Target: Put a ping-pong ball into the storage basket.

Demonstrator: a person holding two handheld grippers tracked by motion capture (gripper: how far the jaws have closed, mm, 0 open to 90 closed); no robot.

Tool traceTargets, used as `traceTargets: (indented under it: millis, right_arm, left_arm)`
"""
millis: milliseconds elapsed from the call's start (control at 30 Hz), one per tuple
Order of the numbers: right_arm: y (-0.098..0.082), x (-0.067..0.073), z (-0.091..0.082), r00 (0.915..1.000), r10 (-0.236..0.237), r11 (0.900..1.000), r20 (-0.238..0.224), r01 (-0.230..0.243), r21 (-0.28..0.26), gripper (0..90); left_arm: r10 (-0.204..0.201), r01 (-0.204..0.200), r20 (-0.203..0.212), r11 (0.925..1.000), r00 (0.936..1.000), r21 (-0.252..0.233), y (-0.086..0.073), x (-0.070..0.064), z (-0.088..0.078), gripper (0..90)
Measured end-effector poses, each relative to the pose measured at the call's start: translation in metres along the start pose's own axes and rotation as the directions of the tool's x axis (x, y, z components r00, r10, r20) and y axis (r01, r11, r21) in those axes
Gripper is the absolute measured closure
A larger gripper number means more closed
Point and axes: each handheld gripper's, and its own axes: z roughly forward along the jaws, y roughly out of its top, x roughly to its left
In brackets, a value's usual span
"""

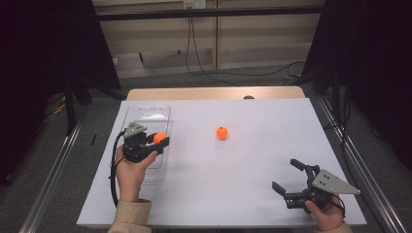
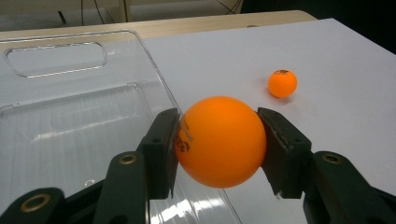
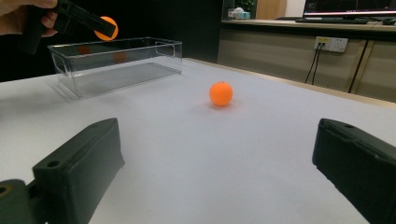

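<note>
Left gripper (image 2: 219,140) fingers clamp smooth orange ball (image 2: 219,142) | right gripper (image 1: 290,178) fingers wide apart, empty | clear plastic bin (image 1: 145,116)

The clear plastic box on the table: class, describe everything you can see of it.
The clear plastic box is a long, open-topped rectangular tray with see-through walls, rounded corners and a handle slot cut in its far end wall. It stands upright on the white table near the left edge, and nothing lies inside it. The left gripper holds an orange ball above its near right rim, not touching it as far as can be seen.
</note>
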Motion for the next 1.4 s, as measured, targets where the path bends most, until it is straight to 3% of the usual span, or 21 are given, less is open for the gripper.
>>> traceTargets:
  millis: [1400]
  right_arm:
    - [0.000,0.000,0.000,1.0000,0.006,1.000,-0.003,-0.006,-0.003,1.2]
  left_arm:
    - [-0.011,0.012,-0.076,0.9999,0.9970,0.012,-0.010,0.016,0.002,50.9]
